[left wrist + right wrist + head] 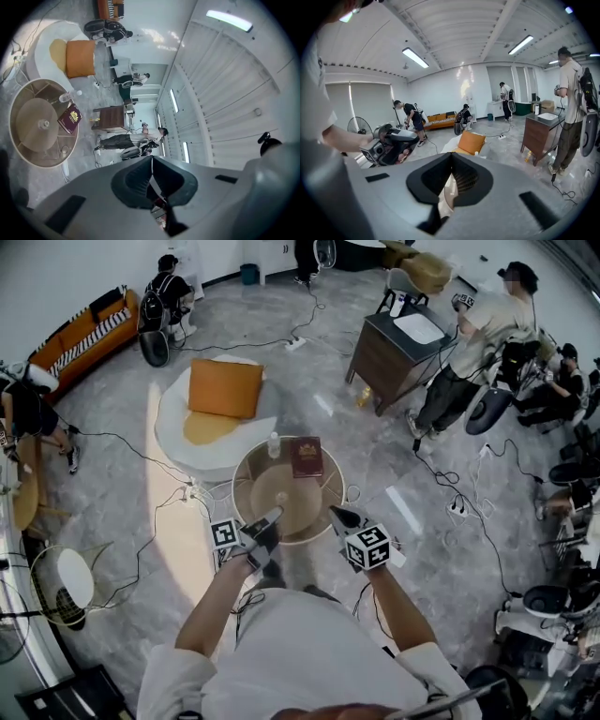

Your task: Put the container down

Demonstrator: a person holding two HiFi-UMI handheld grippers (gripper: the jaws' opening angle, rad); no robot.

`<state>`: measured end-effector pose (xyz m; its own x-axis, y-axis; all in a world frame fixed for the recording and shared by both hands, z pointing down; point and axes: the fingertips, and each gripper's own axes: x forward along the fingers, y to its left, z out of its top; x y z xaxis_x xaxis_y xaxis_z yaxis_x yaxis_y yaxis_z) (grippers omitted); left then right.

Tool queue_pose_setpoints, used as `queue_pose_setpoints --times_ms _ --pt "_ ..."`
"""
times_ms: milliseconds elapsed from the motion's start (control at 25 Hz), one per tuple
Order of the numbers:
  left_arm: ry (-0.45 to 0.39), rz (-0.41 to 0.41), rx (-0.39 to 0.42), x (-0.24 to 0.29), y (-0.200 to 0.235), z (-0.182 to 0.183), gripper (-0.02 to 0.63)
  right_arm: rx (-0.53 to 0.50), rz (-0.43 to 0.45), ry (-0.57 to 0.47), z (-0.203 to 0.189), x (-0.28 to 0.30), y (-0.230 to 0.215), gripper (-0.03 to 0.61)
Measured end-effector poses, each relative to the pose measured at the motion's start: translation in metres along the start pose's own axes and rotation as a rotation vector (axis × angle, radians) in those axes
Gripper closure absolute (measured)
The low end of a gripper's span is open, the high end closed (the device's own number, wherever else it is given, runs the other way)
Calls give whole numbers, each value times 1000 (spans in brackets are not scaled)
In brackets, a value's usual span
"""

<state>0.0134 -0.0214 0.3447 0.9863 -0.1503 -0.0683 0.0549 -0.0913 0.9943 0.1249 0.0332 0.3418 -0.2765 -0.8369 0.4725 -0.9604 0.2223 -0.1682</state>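
Observation:
A small clear bottle (274,444) stands at the far edge of the round tan table (246,486), next to a maroon book (307,457). The left gripper view also shows the bottle (69,96), the book (70,118) and the table (21,145). My left gripper (273,517) hangs over the table's near edge, jaws shut with nothing between them (151,161). My right gripper (338,517) is beside it at the near right rim, also shut and empty (451,157). In the right gripper view the left gripper (389,143) shows at the left.
Behind the table stands a white round seat (178,427) with an orange cushion (225,388). A dark wooden cabinet (394,357) is at the back right with a person (478,343) beside it. Cables (141,460) run across the grey floor; a wire fan (61,585) is at the left.

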Motion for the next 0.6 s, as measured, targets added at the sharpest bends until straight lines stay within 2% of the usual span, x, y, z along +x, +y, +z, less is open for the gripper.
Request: queue_pose_setpoints --times_ms 160,280,360,600 --pt "-11 54 101 -1 -8 -18 598 -17 56 5 -3 -20 3 583" --pt "-24 47 282 -1 -24 -32 598 -35 79 3 -8 -40 3 583" --pt "-35 70 381 -2 -33 -43 598 -42 86 1 -14 -53 2 583" --pt "-67 196 600 -11 -45 -69 598 -61 110 -12 -24 -84 2 583"
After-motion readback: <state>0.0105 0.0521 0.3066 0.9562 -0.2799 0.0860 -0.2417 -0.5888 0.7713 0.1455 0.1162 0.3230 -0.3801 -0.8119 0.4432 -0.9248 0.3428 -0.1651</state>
